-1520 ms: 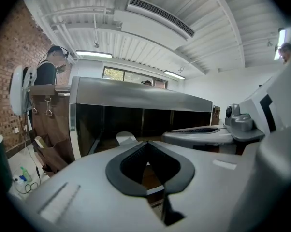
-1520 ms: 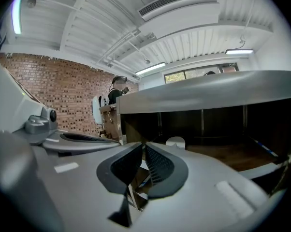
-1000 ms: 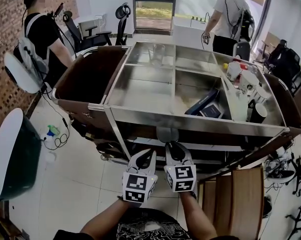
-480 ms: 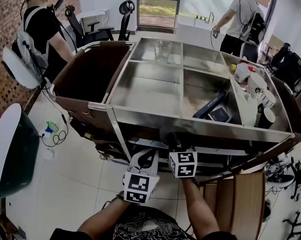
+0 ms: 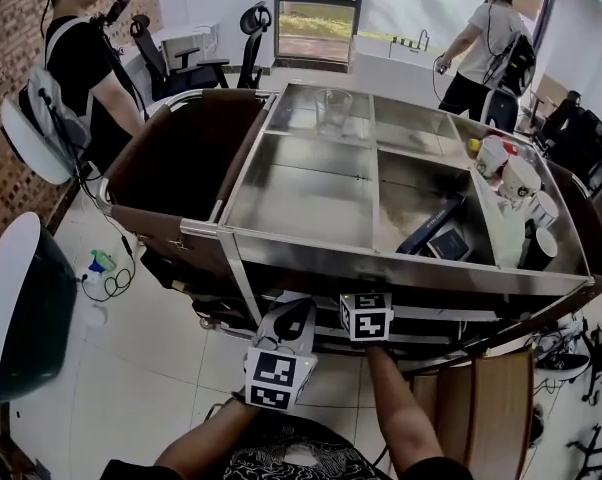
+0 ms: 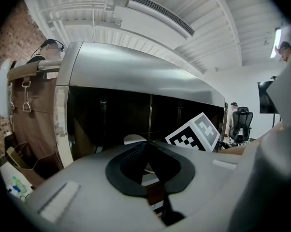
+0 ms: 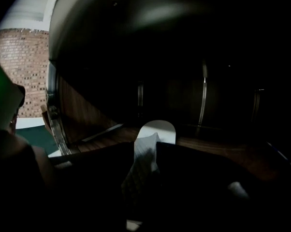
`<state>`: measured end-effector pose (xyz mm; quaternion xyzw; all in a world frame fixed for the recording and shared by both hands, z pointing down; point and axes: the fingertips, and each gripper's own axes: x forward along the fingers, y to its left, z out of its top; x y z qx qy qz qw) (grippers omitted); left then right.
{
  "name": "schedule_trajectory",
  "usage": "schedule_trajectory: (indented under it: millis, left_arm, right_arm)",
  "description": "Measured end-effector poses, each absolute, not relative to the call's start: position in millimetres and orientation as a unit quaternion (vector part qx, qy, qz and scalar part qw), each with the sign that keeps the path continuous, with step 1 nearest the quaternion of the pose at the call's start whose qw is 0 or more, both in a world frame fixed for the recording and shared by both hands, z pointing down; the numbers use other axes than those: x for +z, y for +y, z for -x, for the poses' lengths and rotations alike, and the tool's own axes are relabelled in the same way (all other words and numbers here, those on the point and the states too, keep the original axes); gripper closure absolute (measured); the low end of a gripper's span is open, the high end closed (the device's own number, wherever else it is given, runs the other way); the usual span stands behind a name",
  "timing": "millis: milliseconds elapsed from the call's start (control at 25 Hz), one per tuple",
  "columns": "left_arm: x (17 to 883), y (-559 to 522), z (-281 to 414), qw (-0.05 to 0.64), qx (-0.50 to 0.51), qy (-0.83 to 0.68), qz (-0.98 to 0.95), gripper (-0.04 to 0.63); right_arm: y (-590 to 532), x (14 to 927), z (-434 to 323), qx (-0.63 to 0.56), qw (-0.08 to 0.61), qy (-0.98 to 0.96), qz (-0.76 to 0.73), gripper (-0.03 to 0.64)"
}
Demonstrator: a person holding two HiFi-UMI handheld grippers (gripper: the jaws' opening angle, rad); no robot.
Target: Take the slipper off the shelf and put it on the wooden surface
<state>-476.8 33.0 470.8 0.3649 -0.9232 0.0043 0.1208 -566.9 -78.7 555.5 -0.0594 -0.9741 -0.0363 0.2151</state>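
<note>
Head view, 2 tongs, 1 slipper

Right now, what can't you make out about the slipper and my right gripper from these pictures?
Slipper: the right gripper view shows only a pale rounded end on the dark shelf; the jaws cover the rest. In the head view I can't pick it out under the cart's steel top.
Right gripper: its own view is too dark to tell whether the jaws are apart; in the head view they are under the steel top.
</note>
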Motion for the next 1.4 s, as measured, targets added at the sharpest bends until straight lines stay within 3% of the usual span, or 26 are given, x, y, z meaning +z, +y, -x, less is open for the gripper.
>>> schedule_trajectory:
  millis: [520,680,1400]
  left_arm:
    - [479.8,30.6,484.6,0.128,0.001,-0.920,-0.369,0.589]
    - [480.9,31.5,481.6,0.131,0.001,-0.921,-0.368,0.589]
    - [476.6,27.9,457.4,0.139,0.020,-0.917,-0.374,0.589]
  right_arm:
    - [-87.3,591.6,584.1,-0.071,0.296,-0.952,0.043,0.525]
    - [-88.7,589.4,581.9,-0.080,0.298,-0.950,0.048,0.600]
    - [-55.4,540.6,516.4,-0.045,0.272,-0.960,0.058,0.607]
